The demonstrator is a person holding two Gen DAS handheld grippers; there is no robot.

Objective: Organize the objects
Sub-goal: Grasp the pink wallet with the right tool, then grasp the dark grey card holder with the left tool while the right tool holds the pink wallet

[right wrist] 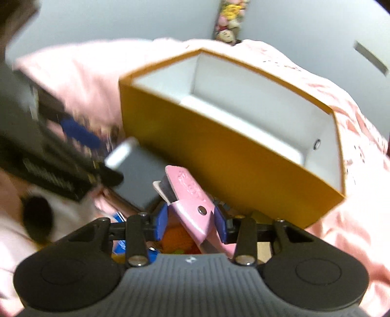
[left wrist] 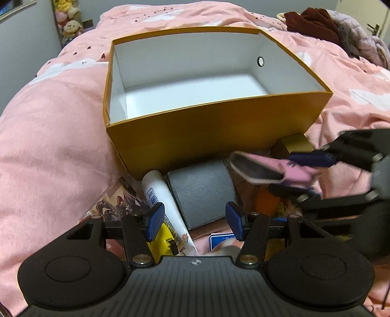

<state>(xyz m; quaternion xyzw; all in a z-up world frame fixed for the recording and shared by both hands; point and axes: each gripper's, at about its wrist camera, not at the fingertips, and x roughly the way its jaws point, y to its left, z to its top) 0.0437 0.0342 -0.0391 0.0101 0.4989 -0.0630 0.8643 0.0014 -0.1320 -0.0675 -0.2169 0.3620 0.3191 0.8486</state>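
I'm working over a bed with a pink duvet (left wrist: 53, 136), grey walls behind and a column of plush toys (left wrist: 68, 22) in the far corner.

Left wrist view: the orange box (left wrist: 219, 136) sits mid-bed, its white interior bare as far as I can see. Against the box's near wall lie a white tube (left wrist: 165, 202), a grey block (left wrist: 202, 192), a small gold box (left wrist: 296, 142), something orange, a blue card and a picture card (left wrist: 117, 200). My left claw (left wrist: 195, 220) hangs below the box with its blue pads apart, gripping nothing. To the box's lower right, my right claw (left wrist: 299, 170) carries the pink case (left wrist: 265, 168).

Right wrist view, blurred: the right claw (right wrist: 192, 222) is clamped on the pink case (right wrist: 192, 195), just short of the orange box (right wrist: 207, 156), lifted off the pile, below rim height.

I judge this the carry step: item 1 of several. Next I must raise the case over the near wall, then release inside.
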